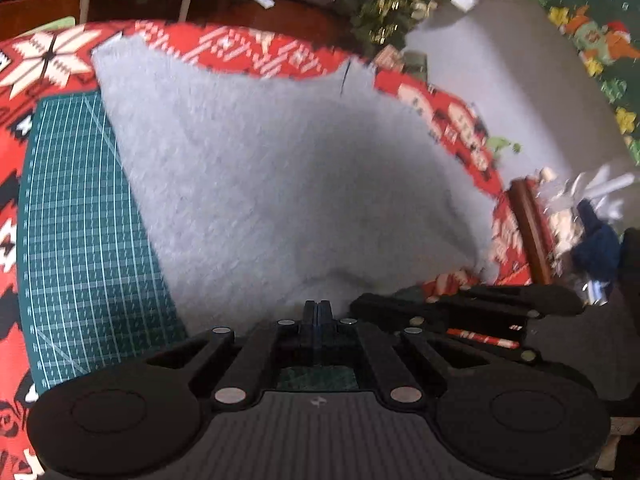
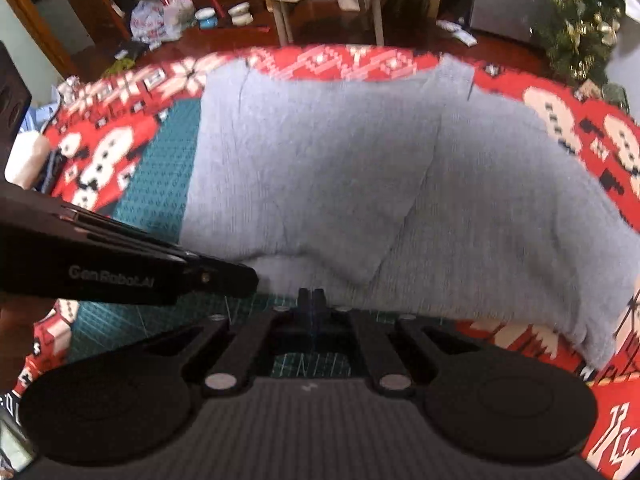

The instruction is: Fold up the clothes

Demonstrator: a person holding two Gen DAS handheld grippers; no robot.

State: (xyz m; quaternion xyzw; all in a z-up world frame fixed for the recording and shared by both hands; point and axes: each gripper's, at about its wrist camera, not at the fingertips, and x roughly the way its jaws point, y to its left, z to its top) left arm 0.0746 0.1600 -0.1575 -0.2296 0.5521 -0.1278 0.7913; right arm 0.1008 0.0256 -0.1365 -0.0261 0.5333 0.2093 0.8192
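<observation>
Both views soft with blur, fine detail lost. Near hem of the grey sweater (image 1: pixel 288 184) hidden behind the left hand-held gripper (image 1: pixel 317 312), fingers pressed together at that hem; whether cloth is pinched between them, impossible to tell. Same doubt at the right hand-held gripper (image 2: pixel 313 300), fingers likewise shut tight at the sweater's near edge, just beside its partner, seen as a black body entering from the left of the right wrist view. Sweater's right side cut off by the frame edge there, one sleeve folded across the body along a diagonal crease. Spread flat on a green cutting mat (image 1: pixel 80 216) with a white grid, mostly covered by the knit, a strip bare on the left and a little beneath the fingers. Under the mat, a red tablecloth (image 1: pixel 248 50) with white snowflake and figure patterns over the table. Beyond, a dark wooden floor, a small Christmas tree (image 2: pixel 580 36) with gold tinsel, pale stool legs (image 2: pixel 376 12) under a heap of beige cloth, a few small bowls (image 2: pixel 240 14) and crumpled wrappers on the floor, too blurred to count surely. One sweater, one mat, two grippers.
</observation>
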